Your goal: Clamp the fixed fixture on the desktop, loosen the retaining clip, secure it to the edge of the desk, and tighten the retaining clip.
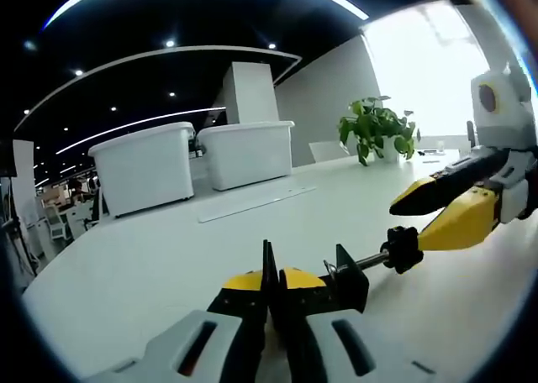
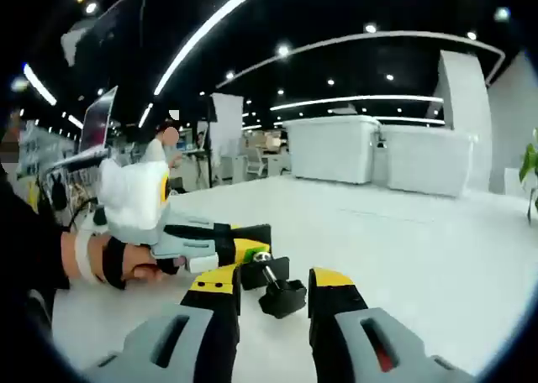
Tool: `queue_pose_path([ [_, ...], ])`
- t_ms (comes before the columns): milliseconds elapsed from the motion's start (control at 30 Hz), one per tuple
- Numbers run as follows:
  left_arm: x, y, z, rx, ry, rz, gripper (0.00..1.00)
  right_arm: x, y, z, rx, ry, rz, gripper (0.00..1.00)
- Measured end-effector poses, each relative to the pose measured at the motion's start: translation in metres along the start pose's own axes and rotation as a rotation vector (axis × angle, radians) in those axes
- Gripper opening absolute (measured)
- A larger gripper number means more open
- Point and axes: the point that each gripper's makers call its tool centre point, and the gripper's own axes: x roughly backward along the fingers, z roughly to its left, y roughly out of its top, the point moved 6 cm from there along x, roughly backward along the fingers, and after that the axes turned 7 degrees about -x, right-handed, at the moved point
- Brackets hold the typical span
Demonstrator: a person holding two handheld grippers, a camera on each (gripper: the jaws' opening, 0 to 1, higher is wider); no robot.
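Clamp fixture (image 1: 340,280) on white desk (image 1: 151,265): my left gripper (image 1: 271,289) clenches its black plate; my right gripper (image 2: 271,284) hangs released around its knob (image 2: 282,297).

Two white bins (image 1: 197,160) on tabletop, potted plant (image 1: 376,129) beyond; possibly laptop (image 2: 97,121) far off.

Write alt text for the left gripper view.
The left gripper has its yellow-tipped jaws shut on the black metal clamp fixture lying on the white desktop. The right gripper reaches to the fixture's black screw knob. Behind stand two white plastic bins and a potted plant.
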Motion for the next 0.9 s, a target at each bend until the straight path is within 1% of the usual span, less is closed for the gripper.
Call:
queue_pose_path([
  [33,0.0,0.0,0.0,0.001,-0.001,0.0,0.06,0.0,-0.003,-0.001,-0.02,0.009,0.016,0.29],
  [67,0.0,0.0,0.0,0.0,-0.002,0.001,0.06,0.001,-0.004,-0.002,-0.042,0.014,0.015,0.3],
  [100,0.0,0.0,0.0,0.002,-0.003,0.0,0.06,0.001,-0.005,-0.002,-0.085,0.034,0.004,0.31],
  [133,0.0,0.0,0.0,0.003,-0.003,0.0,0.06,0.0,-0.006,-0.002,-0.147,0.053,0.004,0.32],
  [200,0.0,0.0,0.0,0.004,-0.003,0.001,0.06,-0.004,-0.007,-0.006,-0.247,0.06,0.01,0.35],
  [233,0.001,0.0,0.0,0.005,-0.003,0.001,0.06,-0.007,-0.008,-0.008,-0.287,0.061,0.007,0.34],
  [267,0.001,0.0,-0.001,0.005,-0.005,0.0,0.06,-0.01,-0.008,-0.011,-0.355,0.053,-0.001,0.33],
  [300,0.001,0.0,-0.001,0.003,-0.007,0.0,0.06,-0.012,-0.007,-0.012,-0.404,0.055,-0.01,0.29],
  [333,0.001,0.001,-0.002,0.002,-0.009,-0.001,0.06,-0.014,-0.008,-0.014,-0.447,0.058,-0.001,0.27],
  [367,0.001,0.001,-0.002,0.003,-0.011,-0.001,0.06,-0.016,-0.011,-0.014,-0.479,0.051,0.021,0.26],
  [400,0.001,0.001,-0.002,0.004,-0.012,-0.002,0.06,-0.018,-0.014,-0.015,-0.476,0.046,0.033,0.22],
  [433,0.001,0.001,-0.002,0.004,-0.012,-0.003,0.06,-0.02,-0.014,-0.015,-0.488,0.051,0.028,0.23],
  [667,0.001,0.001,-0.003,0.0,-0.011,-0.007,0.05,-0.018,-0.016,-0.013,-0.494,0.049,0.045,0.22],
  [733,0.001,0.002,-0.003,0.003,-0.013,-0.011,0.05,-0.016,-0.017,-0.011,-0.456,0.057,0.048,0.21],
  [833,0.001,0.002,-0.004,0.001,-0.015,-0.011,0.05,-0.016,-0.014,-0.01,-0.39,0.05,0.057,0.19],
  [867,0.001,0.002,-0.004,-0.001,-0.013,-0.01,0.05,-0.016,-0.012,-0.009,-0.341,0.042,0.057,0.18],
  [900,0.001,0.002,-0.004,-0.001,-0.013,-0.01,0.05,-0.016,-0.009,-0.007,-0.244,0.038,0.05,0.17],
])
